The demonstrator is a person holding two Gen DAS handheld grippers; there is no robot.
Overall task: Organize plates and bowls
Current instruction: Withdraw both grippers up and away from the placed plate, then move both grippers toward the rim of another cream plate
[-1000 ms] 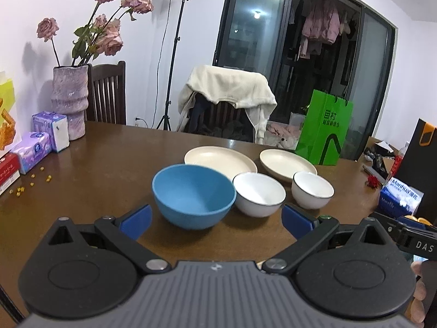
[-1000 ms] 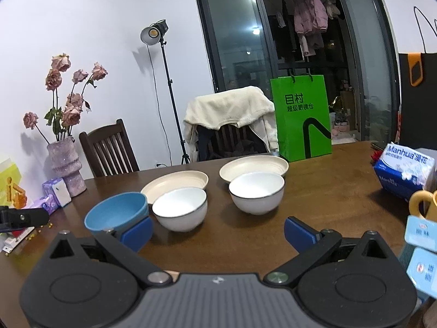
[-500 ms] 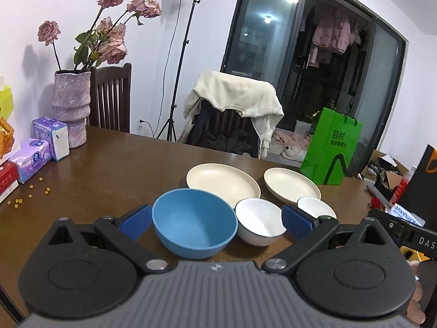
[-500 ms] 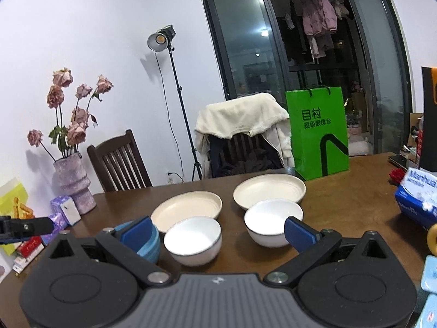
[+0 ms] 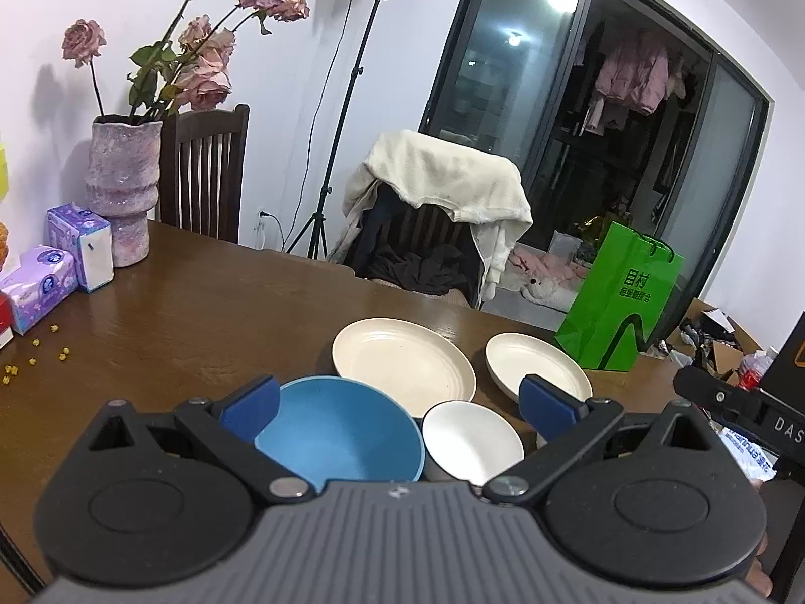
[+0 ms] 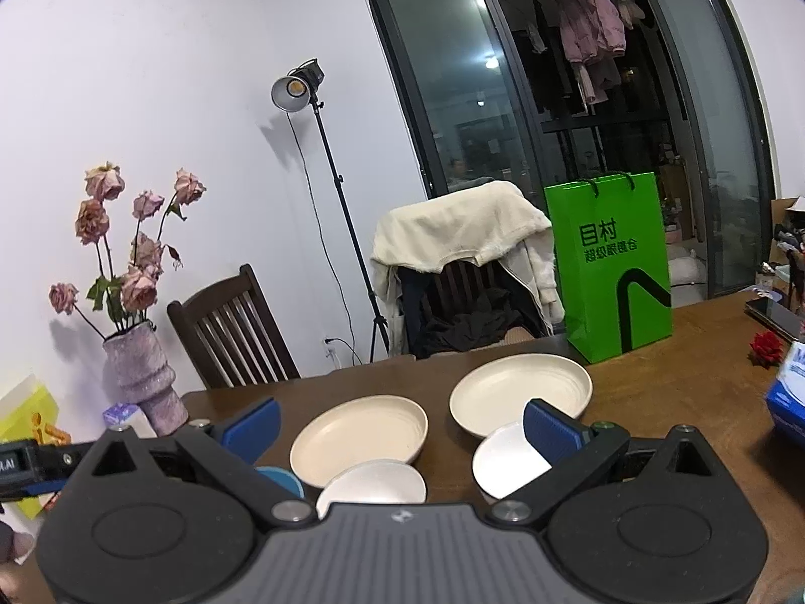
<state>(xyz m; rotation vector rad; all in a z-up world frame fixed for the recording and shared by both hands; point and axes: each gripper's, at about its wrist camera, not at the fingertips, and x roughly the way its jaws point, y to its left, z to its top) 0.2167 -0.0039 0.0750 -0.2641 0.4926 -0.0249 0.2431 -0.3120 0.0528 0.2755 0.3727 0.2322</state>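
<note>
Rose [image 6: 767, 342] shows from right wrist only.

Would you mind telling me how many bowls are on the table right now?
3: a blue bowl at the left, a white bowl beside it, and another white bowl to the right, partly hidden.

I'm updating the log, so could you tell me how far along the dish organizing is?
Nothing looks stacked yet. Both plates, the blue bowl and two white bowls sit separately on the table. The left gripper and right gripper are open, holding nothing. All stacking remains.
</note>
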